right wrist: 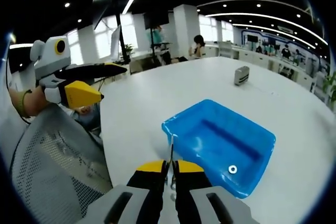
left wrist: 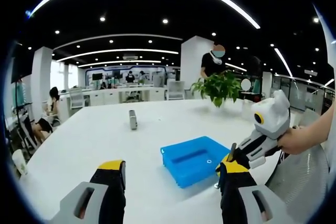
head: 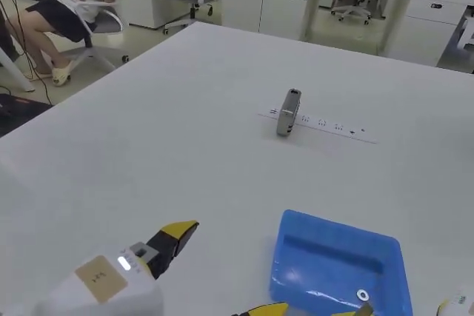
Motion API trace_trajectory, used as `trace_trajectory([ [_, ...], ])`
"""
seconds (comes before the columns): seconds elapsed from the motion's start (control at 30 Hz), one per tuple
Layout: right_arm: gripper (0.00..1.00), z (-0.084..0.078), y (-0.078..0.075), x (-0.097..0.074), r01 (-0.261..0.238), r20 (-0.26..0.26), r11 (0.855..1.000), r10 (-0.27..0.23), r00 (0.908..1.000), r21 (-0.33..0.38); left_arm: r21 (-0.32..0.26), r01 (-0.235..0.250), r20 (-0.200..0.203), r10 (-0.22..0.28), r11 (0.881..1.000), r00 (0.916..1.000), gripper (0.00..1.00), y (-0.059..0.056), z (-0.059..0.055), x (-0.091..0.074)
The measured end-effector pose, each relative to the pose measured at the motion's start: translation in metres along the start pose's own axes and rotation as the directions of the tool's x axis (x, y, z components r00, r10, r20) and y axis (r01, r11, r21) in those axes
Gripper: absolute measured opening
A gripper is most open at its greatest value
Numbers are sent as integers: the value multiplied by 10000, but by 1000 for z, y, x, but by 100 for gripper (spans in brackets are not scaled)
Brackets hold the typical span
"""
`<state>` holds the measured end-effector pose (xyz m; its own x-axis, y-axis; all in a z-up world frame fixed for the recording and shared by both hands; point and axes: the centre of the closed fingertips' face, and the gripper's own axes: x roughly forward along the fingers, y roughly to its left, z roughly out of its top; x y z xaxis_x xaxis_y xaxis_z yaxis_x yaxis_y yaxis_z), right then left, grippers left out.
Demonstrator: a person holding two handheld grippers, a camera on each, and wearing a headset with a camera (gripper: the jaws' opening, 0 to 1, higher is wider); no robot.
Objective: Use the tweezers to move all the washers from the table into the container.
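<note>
A blue container [head: 296, 257] sits near the table's front edge with one small metal washer [head: 362, 295] inside. The container [left wrist: 181, 148] and washer [left wrist: 209, 161] lie just ahead of my left gripper [left wrist: 172, 174], whose yellow-tipped jaws stand wide apart with nothing between them. This left gripper [head: 222, 271] is at the lower left in the head view. My right gripper [right wrist: 171, 169] is shut on thin metal tweezers [right wrist: 171, 150], whose tips point at the near rim of the container [right wrist: 210, 116]; the washer [right wrist: 232, 169] lies by the container's right wall. The right gripper [left wrist: 247, 156] holds the tweezers [left wrist: 232, 151] upright beside the container.
A white power strip [head: 329, 126] with a grey adapter [head: 288, 112] plugged in lies farther back on the white table [head: 163, 131]. A person sits on an office chair [head: 89, 24] beyond the far left corner. A potted plant [left wrist: 220, 87] stands at the table's far end.
</note>
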<state>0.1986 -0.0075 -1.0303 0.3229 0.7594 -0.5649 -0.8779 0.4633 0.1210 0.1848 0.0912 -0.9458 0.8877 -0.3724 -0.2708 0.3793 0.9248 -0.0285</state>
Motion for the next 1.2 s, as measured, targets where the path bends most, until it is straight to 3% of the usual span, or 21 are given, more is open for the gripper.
trace_trajectory([
  [0.27,3,6,-4,-1,106,252,9993,-115,9996,362,-22,63,-24,-63,10000,10000,74,-1,0,0],
  [0.57,3,-2,-2,1,198,12,9997,-198,9998,158,-72,196,-76,-197,9998,9998,73,-3,-2,1],
  [0.7,4,-2,5,4,39,-103,9993,-43,9999,-378,-90,212,-59,-212,9997,9998,73,-3,-1,1],
  [0.8,3,-4,6,5,87,-325,9922,-128,9994,-1246,-89,212,-53,-213,9997,9998,73,-3,-1,1],
  [0.9,3,-4,7,5,43,-477,9898,-112,9988,-1423,-78,185,-42,-185,9998,9998,73,-3,-1,1],
  [1.2,2,-7,2,4,83,-626,9965,-136,9979,-835,-169,135,-26,-135,9998,9999,73,-1,-1,0],
])
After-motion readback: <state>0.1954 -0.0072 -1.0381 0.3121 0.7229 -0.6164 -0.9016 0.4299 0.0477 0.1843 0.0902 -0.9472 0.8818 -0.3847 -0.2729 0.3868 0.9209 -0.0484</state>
